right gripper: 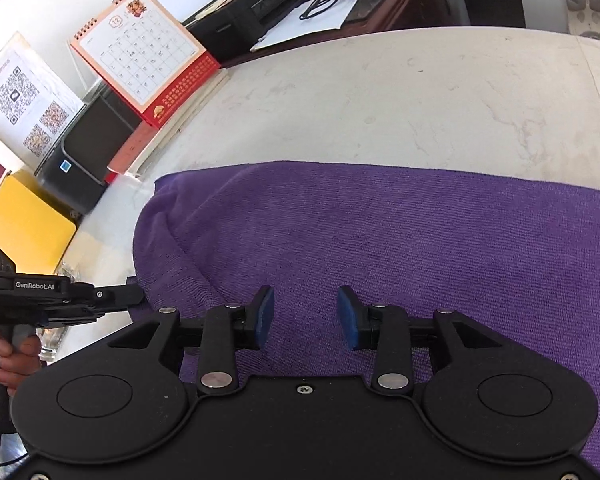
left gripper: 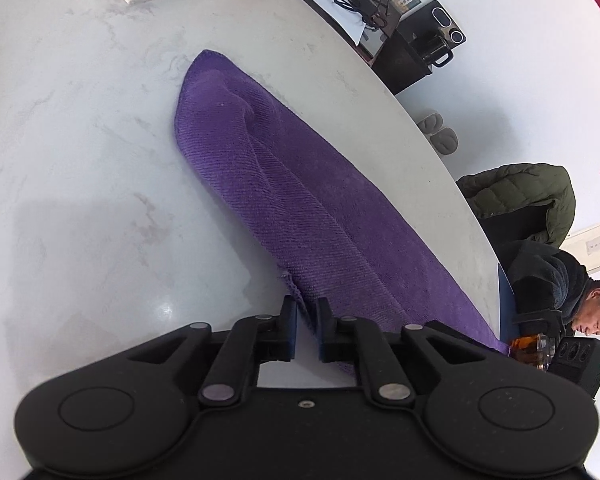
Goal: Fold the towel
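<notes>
towel [left gripper: 284,200] lies folded, long axis running away from left hand-held gripper [left gripper: 307,320].

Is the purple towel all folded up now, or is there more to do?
Not finished. The purple ribbed cloth towel already looks doubled over once, its top layer curling at one end on the white marble-look table. The left gripper is pinching a towel corner, while the right gripper has open fingers over the cloth with nothing gripped. Probably another fold and some smoothing remain.
</notes>
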Motion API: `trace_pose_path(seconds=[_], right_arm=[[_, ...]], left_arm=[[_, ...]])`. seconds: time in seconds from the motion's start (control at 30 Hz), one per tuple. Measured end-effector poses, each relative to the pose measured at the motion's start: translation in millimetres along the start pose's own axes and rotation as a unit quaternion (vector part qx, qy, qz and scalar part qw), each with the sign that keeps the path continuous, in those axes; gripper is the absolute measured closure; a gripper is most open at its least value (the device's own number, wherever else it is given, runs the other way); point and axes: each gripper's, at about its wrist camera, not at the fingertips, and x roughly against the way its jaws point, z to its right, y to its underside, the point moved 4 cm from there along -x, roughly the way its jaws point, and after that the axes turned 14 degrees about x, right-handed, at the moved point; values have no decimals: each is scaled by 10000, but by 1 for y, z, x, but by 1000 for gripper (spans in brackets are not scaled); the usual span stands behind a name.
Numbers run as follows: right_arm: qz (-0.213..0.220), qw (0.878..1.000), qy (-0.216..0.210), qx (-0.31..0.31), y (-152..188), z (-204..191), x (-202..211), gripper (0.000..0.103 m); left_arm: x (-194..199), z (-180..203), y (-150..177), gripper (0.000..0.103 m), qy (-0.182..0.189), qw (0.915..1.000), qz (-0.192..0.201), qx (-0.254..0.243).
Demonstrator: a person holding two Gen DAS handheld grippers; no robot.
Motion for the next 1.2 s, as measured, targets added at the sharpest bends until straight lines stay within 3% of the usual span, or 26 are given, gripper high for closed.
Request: trace_pose_path(seconds=[0.3,0.6,0.93,1.2], right_arm=[[-62,9997,100,228,-1,-7,-2,68],[-132,9982,269,512,-1,-15,-3,68],[-206,9963,402,725,-2,-21,-3,68],[-293,9940,512,922,-4,-26,-5,68]], left_arm=[[7,-6,-2,101,-162,9996,225,-79],[62,-16,-6,101,-41,9959,902,-11],[142,-78,7,101,-391,9829,1665,685],[160,-122,35,100,-739,9745,1788,1137]])
